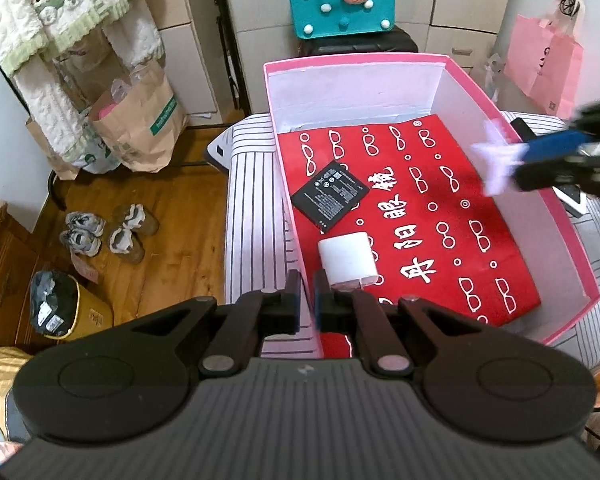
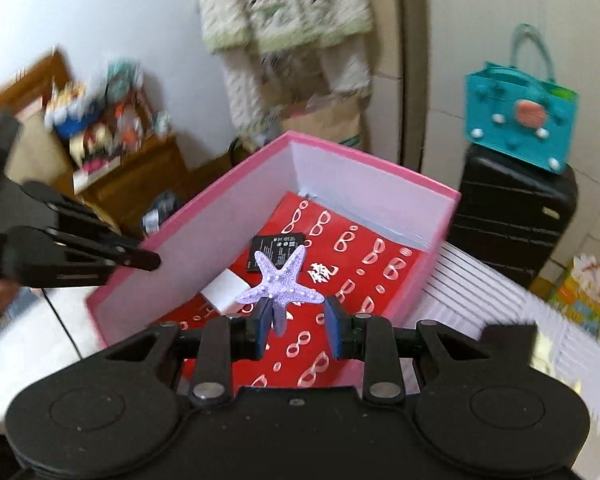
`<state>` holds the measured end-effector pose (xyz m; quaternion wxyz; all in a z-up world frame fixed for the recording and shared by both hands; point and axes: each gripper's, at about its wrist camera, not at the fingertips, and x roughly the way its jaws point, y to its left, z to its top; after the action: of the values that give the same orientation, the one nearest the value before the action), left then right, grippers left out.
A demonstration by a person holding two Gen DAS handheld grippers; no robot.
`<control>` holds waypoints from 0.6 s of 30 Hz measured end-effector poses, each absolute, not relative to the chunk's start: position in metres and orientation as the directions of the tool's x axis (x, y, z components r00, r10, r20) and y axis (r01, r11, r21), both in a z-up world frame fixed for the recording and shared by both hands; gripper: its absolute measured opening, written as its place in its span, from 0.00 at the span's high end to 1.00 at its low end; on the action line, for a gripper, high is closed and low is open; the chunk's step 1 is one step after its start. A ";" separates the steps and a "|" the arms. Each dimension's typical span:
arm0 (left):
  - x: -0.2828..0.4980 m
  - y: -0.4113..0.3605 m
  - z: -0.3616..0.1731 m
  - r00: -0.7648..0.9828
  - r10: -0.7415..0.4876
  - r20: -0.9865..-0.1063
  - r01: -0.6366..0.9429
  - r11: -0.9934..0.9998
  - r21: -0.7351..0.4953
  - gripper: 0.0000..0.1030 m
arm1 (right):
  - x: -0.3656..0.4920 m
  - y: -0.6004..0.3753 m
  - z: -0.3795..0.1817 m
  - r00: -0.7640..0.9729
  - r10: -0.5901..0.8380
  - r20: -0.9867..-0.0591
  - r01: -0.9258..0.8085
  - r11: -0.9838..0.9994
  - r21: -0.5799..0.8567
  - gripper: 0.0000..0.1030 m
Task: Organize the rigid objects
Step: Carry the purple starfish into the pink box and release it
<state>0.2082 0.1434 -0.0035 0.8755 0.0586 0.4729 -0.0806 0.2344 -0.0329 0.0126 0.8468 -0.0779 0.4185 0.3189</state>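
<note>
A pink box (image 1: 548,216) with white inner walls and a red printed liner holds a black phone battery (image 1: 330,196) and a white charger block (image 1: 348,258). My left gripper (image 1: 307,300) is nearly shut and empty, its fingertips straddling the box's near wall beside the charger. My right gripper (image 2: 296,320) is over the box (image 2: 188,216); its jaws stand apart. A purple starfish (image 2: 282,278) leans against the left finger only, above the liner. In the left wrist view the right gripper (image 1: 556,160) and the blurred starfish (image 1: 496,156) are above the box's right wall.
The box sits on a striped white cover (image 1: 252,208). A black item (image 1: 574,196) lies just right of the box. A teal bag (image 1: 340,0) on a black suitcase (image 2: 512,212) stands behind. Paper bags (image 1: 140,128) and shoes (image 1: 108,232) are on the wooden floor at left.
</note>
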 end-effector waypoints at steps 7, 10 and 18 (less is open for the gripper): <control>0.210 0.148 -0.007 0.533 -0.115 -0.838 0.193 0.981 -0.011 0.93 | 0.288 0.006 -0.022 0.370 0.413 -0.832 -0.603 0.788 0.123 0.68; 0.209 0.148 -0.007 0.535 -0.118 -0.837 0.201 0.980 -0.010 0.93 | 0.305 0.016 -0.034 0.351 0.360 -0.864 -0.591 0.801 0.094 0.68; 0.209 0.149 -0.009 0.538 -0.126 -0.833 0.205 0.979 -0.016 0.93 | 0.330 0.037 -0.055 0.336 0.243 -0.910 -0.582 0.813 0.002 0.68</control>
<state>0.2092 0.1490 -0.0086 0.8760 0.0417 0.4711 -0.0946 0.3298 0.0372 -0.0552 0.8006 -0.1644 0.5152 0.2578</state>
